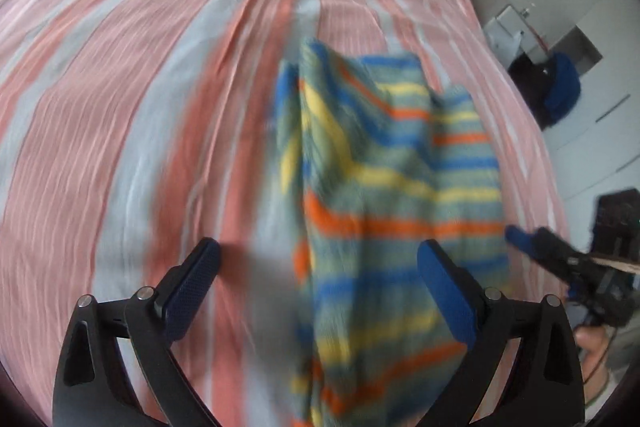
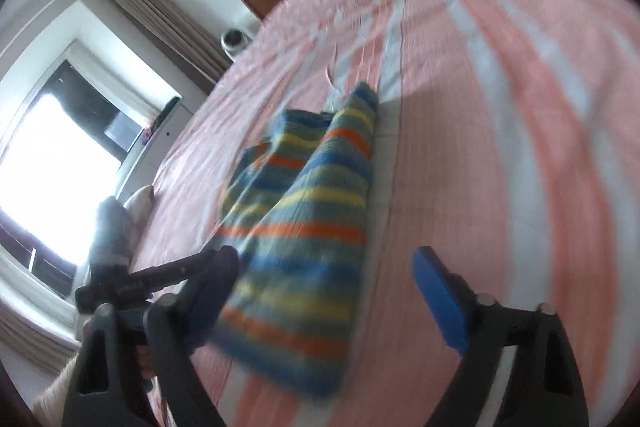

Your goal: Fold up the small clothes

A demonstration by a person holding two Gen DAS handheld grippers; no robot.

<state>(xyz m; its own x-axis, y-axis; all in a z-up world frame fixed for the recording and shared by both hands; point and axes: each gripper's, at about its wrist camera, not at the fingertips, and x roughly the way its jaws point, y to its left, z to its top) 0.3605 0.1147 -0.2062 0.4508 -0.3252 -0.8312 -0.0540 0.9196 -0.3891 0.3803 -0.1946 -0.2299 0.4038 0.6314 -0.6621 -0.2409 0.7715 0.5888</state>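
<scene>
The pink-and-white striped bed sheet point(image 1: 120, 115) lies ahead of both tongs. The blue, yellow and orange striped knitted garment point(image 1: 384, 195) sits bunched between them; left tongs point(image 1: 320, 279) and right tongs point(image 2: 324, 279) spread, holding nothing. A hasty pinch could grab sheet too, or only one layer.

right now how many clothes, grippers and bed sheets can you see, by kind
striped garment: 1
grippers: 2, left gripper and right gripper, both open
pink and white striped bed sheet: 1
total: 4
</scene>
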